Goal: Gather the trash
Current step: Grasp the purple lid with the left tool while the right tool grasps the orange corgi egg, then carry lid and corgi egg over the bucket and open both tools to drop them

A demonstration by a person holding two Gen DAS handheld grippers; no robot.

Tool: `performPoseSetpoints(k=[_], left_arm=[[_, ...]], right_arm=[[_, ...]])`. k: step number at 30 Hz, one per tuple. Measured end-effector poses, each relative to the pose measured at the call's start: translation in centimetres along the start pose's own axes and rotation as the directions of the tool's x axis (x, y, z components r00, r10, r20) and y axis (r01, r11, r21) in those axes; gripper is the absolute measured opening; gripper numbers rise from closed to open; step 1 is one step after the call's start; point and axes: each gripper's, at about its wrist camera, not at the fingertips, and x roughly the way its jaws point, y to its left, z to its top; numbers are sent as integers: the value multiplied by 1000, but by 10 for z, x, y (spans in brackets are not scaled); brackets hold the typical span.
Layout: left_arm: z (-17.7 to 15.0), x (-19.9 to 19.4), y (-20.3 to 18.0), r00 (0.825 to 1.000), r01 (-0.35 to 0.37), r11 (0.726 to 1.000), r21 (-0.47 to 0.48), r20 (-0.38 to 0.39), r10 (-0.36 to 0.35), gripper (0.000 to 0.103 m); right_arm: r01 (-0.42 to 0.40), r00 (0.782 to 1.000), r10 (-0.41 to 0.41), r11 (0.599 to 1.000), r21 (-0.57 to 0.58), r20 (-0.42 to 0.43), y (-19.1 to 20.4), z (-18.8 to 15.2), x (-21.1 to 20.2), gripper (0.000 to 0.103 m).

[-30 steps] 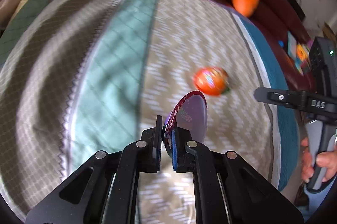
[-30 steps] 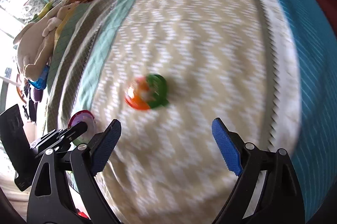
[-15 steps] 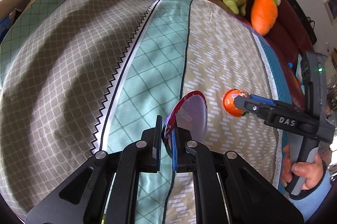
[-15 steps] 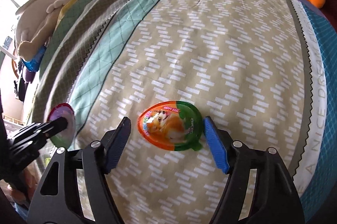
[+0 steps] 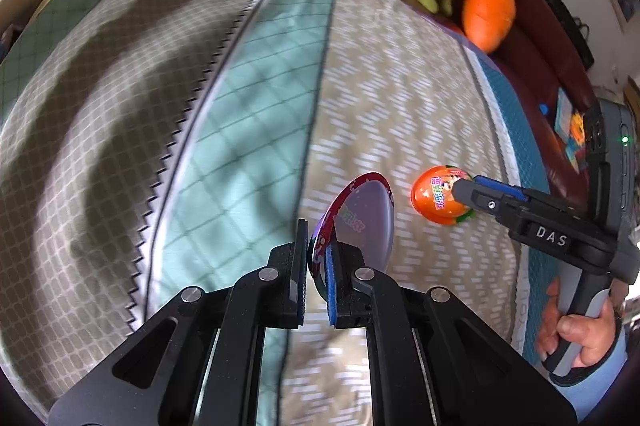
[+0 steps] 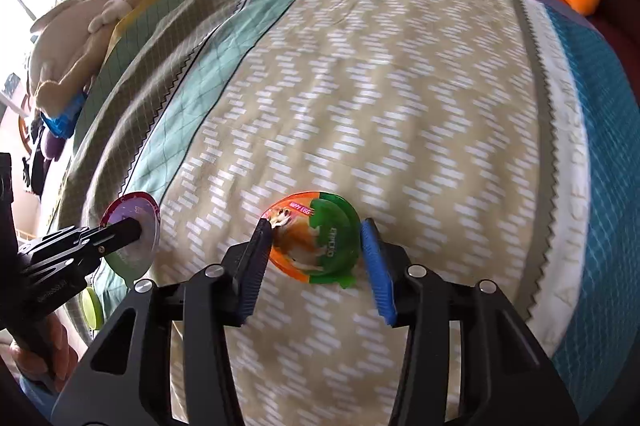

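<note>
The left hand-held gripper (image 5: 317, 282) is closed tight on the edge of a purple egg-shaped lid (image 5: 362, 222). The lid sticks up between its two pads, off the bed (image 5: 248, 130).

To the right, the orange and green egg pack (image 6: 314, 244) sits on the tan, zigzag part of the bed cover. The right hand-held gripper (image 6: 316, 268) has one pad on each side of it. The left pad looks like it touches the rim. The right pad looks just beside the green edge. I cannot tell if the pack is squeezed yet, or if it is off the bed.

So this looks like the grab step for the second piece of trash. Next, the right one likely needs to squeeze all the way and lift. The pack is round and smooth, so it might slip out.

No trash bin shows in either view. The left view is blurry, so the small words on the lid are hard to read. A little green-yellow thing (image 6: 92, 306) at the bed's edge is cut off, and I cannot tell what it is.
</note>
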Motion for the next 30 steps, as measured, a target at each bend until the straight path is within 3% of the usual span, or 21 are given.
performPoseSetpoints(k=[5,7,9,15,19,23,26,30], left_arm=[[1,0,-11,1000,8,1000,10,14,-8,8],[1,-2,-10,1000,6,1000,4,21,-6,8],[1,-5,-4,1000,1,1000,-14,28,-1,8],[-1,-15,8,999,-16,999,-33,36,17,8],[1,-16,17,999,-18,997,-69,38,21,8],[1,-12,24,999,-20,994,-108,25,23,8],[0,-8,24,1000,-24,993,-119,15,26,8],[1,0,20,999,-33,992,-121,-2,33,8]], right_arm=[[-7,1000,7,1000,-29,-21,-1,-4,-4,42],[-11,999,8,997,-70,-38,3,-4,-2,48],[12,999,-17,991,-136,-34,6,-1,-1,61],[-4,998,-15,949,-317,-58,11,15,8,62],[-36,994,-13,889,-457,-104,22,16,19,62],[-80,986,-7,857,-510,-168,28,15,34,62],[-67,986,-33,815,-576,-161,36,11,36,63],[-38,990,-47,818,-574,-133,38,7,35,58]])
